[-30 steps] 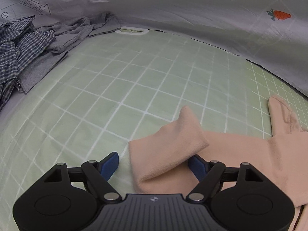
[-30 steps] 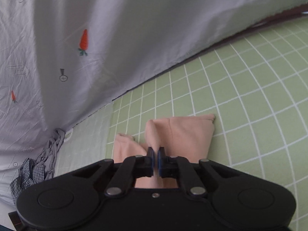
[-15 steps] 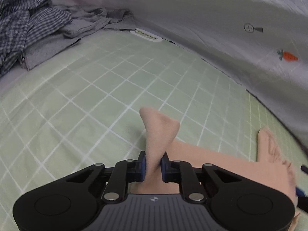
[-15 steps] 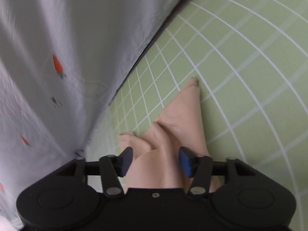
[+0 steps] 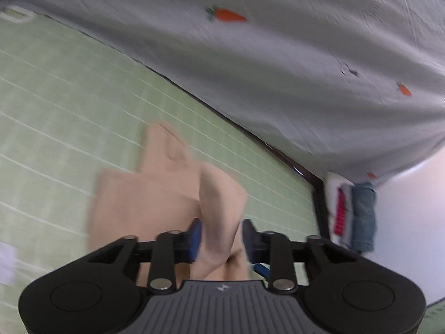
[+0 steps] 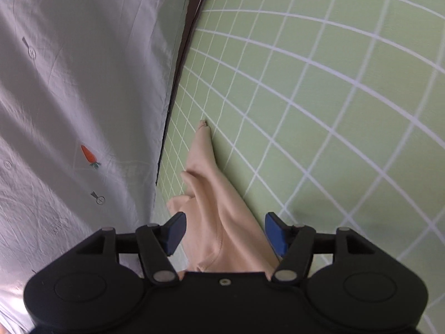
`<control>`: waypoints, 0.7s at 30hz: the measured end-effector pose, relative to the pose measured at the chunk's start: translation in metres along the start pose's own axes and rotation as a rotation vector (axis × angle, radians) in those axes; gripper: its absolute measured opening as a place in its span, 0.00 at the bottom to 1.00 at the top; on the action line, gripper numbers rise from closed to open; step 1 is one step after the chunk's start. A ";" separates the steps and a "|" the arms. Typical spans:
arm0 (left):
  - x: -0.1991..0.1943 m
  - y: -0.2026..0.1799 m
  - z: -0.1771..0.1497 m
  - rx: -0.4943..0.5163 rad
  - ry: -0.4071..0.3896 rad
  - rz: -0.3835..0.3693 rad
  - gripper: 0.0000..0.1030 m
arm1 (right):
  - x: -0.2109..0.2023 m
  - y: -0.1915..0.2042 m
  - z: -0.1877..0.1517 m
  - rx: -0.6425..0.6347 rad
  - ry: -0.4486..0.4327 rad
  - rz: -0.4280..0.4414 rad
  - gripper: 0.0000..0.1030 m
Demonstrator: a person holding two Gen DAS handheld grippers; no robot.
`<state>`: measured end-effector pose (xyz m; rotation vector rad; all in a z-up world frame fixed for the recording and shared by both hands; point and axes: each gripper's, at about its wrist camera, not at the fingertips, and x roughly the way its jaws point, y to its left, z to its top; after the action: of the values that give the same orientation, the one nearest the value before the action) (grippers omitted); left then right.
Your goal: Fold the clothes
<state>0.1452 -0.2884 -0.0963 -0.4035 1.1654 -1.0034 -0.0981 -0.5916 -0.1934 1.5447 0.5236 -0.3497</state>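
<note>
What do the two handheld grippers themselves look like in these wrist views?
Both the left gripper and right gripper have matte black bodies with round side discs, silver pivot pins and blue finger pads. The left's ribbed grey centre bears a small white logo. No cables visible.

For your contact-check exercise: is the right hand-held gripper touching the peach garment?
Apart: the right wrist view shows the right hand-held gripper open, with gaps beside the peach garment.

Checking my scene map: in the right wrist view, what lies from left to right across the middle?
Grey carrot-print sheet → dark edge strip → peach garment → green grid mat.
</note>
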 end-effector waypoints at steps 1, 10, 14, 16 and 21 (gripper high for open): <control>0.010 -0.007 -0.005 0.005 0.036 -0.009 0.80 | 0.000 -0.001 -0.001 0.008 -0.004 0.008 0.70; 0.018 0.014 -0.026 -0.052 0.088 0.236 0.81 | 0.007 0.017 -0.011 -0.079 0.024 0.059 0.80; 0.005 0.038 -0.023 -0.154 0.053 0.315 0.81 | 0.020 0.022 -0.018 -0.121 0.066 0.040 0.58; 0.000 0.046 -0.021 -0.176 0.039 0.348 0.81 | 0.027 0.025 -0.022 -0.152 0.090 0.029 0.51; -0.005 0.054 -0.022 -0.215 0.038 0.367 0.81 | 0.031 0.029 -0.034 -0.221 0.112 -0.018 0.10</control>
<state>0.1492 -0.2509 -0.1409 -0.3247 1.3293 -0.5717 -0.0599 -0.5538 -0.1836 1.3512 0.6429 -0.2118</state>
